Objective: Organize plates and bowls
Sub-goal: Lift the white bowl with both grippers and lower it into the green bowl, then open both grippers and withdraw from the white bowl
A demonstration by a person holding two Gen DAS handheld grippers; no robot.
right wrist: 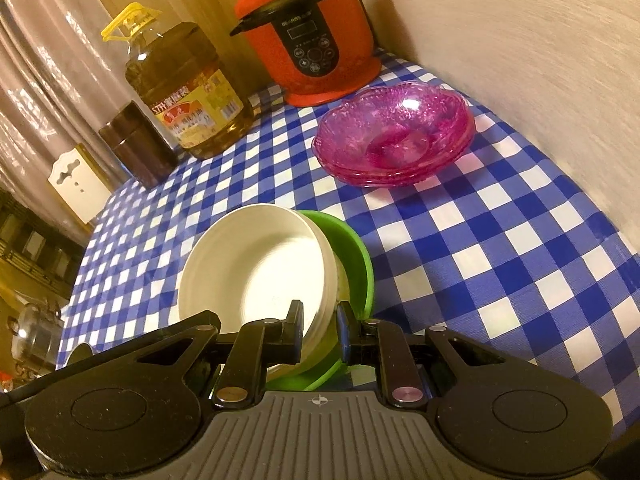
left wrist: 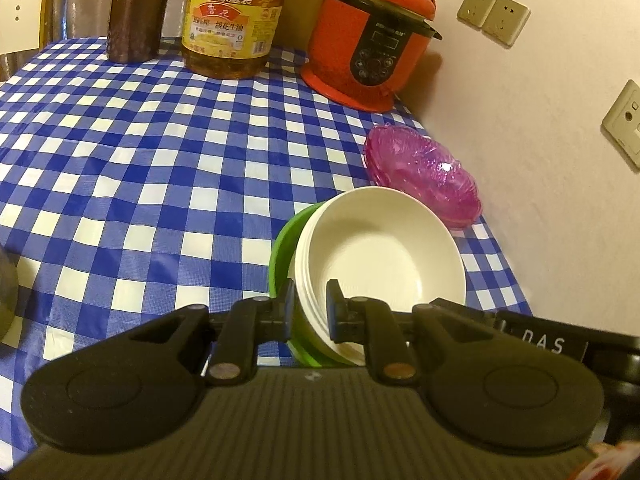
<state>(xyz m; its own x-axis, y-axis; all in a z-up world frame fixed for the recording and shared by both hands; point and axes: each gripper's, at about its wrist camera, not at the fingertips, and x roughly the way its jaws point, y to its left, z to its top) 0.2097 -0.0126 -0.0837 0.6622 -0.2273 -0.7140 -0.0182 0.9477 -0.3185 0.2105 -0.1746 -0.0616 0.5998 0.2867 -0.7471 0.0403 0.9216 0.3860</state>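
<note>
A stack of white bowls nests inside a green bowl over the blue checked tablecloth. My left gripper is shut on the stack's near rim, one finger outside the green wall and one inside the top white bowl. My right gripper is shut on the rim at the opposite side in the same way. Whether the stack rests on the cloth or hangs just above it, I cannot tell. Stacked pink glass bowls sit beyond, close to the wall.
At the back stand a red rice cooker, a big oil bottle and a brown canister. The wall with outlets borders the table. A white chair back stands behind the far edge.
</note>
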